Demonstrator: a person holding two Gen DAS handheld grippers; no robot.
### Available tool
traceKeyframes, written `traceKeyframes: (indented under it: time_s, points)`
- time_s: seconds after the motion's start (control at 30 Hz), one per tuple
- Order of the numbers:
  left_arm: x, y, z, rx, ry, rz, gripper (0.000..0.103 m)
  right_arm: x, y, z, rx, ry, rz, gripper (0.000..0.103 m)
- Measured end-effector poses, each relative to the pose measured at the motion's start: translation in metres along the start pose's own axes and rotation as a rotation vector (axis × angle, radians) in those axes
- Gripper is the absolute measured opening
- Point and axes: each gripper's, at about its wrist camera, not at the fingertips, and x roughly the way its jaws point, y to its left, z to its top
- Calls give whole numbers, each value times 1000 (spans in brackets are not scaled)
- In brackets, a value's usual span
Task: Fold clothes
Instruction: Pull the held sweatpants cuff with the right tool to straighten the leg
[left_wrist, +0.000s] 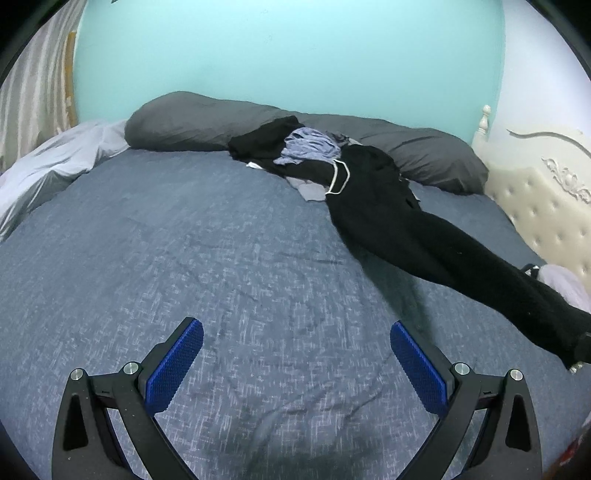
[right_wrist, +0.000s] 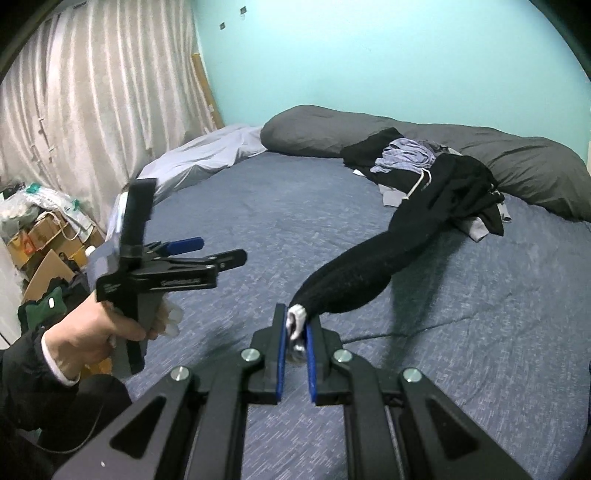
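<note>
The bed (left_wrist: 184, 240) has a blue-grey sheet. On it lie a clothes pile (left_wrist: 295, 151), black trousers (left_wrist: 406, 229), grey pillows (left_wrist: 192, 122) and a pale blanket (left_wrist: 55, 166).

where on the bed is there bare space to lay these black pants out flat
The blue-grey woven bedsheet is bare between the open left gripper, the pale crumpled duvet and the clothes pile. It is crowded near the grey pillows.

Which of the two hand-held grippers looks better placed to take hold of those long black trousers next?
Probably the left gripper: it is open and empty above the blue bedsheet. The right gripper is already shut on the end of the long black trousers, lifting it.
</note>
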Motion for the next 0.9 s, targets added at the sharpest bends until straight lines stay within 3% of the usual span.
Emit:
traceKeyframes:
  time_s: [0.47,0.9]
  points:
    - [-9,-11,-17,-1,0,-82,103,-33,20,-32,-46,31,8,8]
    - [29,-21,-41,12,25,-115,103,-4,-17,-58,16,138,-62,8]
